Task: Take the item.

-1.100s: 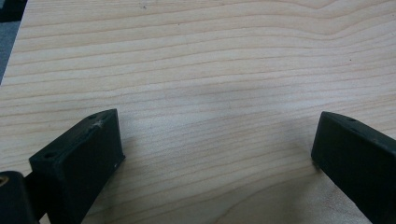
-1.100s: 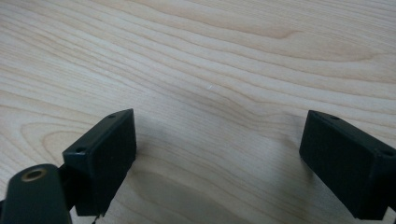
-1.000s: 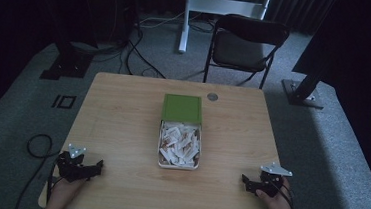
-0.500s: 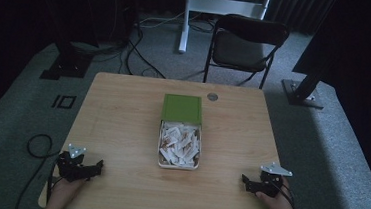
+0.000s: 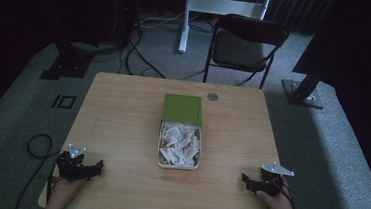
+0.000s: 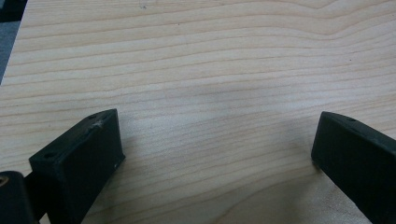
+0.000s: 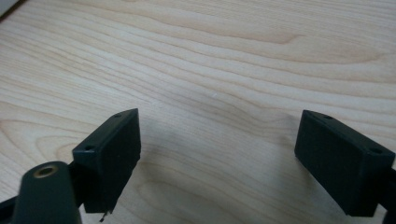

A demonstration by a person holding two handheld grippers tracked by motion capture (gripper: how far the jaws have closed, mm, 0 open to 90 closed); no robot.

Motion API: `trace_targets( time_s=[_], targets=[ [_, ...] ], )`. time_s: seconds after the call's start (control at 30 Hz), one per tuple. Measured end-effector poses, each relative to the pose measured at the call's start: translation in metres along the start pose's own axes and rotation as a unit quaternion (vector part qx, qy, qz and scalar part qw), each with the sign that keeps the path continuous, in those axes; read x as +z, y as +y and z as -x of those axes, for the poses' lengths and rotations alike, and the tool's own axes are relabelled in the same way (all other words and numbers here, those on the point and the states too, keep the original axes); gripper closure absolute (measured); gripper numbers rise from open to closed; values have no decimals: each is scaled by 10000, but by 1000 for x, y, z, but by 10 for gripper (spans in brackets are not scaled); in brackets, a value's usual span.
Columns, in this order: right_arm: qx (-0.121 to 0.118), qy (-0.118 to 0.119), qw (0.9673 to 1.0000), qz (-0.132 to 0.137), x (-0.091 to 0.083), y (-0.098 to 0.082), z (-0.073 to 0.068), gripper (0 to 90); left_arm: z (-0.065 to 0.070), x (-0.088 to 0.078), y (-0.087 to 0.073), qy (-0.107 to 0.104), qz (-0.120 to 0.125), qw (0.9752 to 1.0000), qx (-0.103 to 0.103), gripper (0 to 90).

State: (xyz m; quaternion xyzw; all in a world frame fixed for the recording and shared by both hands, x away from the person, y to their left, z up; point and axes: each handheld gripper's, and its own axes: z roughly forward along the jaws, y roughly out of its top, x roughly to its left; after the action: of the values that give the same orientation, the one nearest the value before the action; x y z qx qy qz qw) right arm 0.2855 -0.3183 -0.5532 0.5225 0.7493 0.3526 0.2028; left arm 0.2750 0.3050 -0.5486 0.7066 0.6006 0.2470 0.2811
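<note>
A shallow rectangular white tin (image 5: pixel 178 164) heaped with small white-and-brown paper sachets (image 5: pixel 180 142) sits mid-table on the pale wooden table (image 5: pixel 122 114), its flat green lid (image 5: pixel 182 108) lying touching the far end. The sachets look feather-light, soft and crinkly (likely slippery against one another), so I'd pinch one by a loose edge atop the pile; the tin seems stiff and best taken by its rim. The left gripper (image 6: pixel 215 158) rests near the table's near-left corner, the right gripper (image 7: pixel 217 149) near the near-right, both well apart from the tin, jaws spread wide over bare wood, holding nothing. Compared with a second ago, nothing has visibly shifted.
</note>
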Motion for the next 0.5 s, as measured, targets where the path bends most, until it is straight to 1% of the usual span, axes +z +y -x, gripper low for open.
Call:
trace_targets(
  time_s=[0.13,0.23,0.37,0.5],
  targets=[
    [-91,-32,10000,-24,2,5,-1,146,0,0,0,1,0,10000,1,27],
    [-96,-8,10000,-3,2,8,-2,146,0,0,0,0,-2,10000,3,27],
    [-241,-4,9997,40,1,18,-5,146,0,0,0,1,-1,10000,2,27],
    [-287,12,9996,83,0,25,-7,146,0,0,0,0,-2,10000,2,27]
  ],
)
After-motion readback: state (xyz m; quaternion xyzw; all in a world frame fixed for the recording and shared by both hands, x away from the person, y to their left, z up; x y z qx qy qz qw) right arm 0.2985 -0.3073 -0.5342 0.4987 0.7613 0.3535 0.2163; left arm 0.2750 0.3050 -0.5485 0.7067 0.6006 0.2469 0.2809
